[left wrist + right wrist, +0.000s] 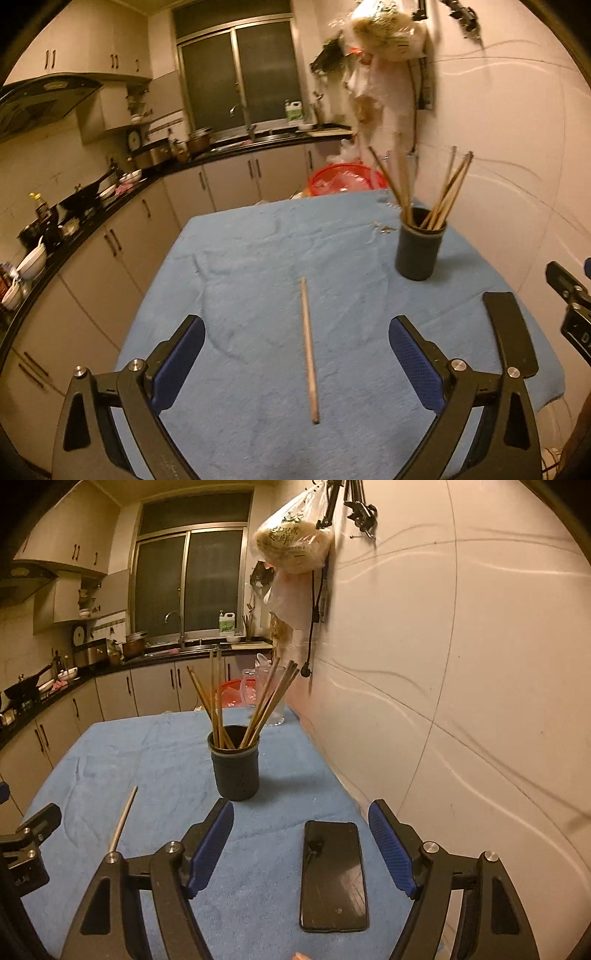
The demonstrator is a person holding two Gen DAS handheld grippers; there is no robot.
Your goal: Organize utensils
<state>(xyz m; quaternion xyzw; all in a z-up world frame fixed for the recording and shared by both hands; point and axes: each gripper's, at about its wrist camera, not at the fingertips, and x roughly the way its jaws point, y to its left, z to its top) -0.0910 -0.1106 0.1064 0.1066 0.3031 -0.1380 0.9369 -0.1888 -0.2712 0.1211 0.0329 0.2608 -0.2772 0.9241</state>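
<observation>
Left wrist view: your left claw point(297, 354) was spread wide and empty above the blue cloth on the table point(240, 251), with the loose chopstick point(309, 349) lying flat between its fingers.
Chopstick: it was a thin, pale wooden stick pointing almost straight away from you, well apart from the dark cup point(420, 242) at the far right, which already held a fan of chopsticks.
Grip advice: you would likely have done best to come straight down, close across the stick near its middle, and pinch firmly so it could not roll.
Right wrist view: your right claw point(301, 840) was also open and held nothing, with a phone point(334, 875) lying on the cloth between its fingers.
Cup: the cup point(235, 766) stood upright just ahead; the chopstick point(123, 819) lay off to its left.
</observation>
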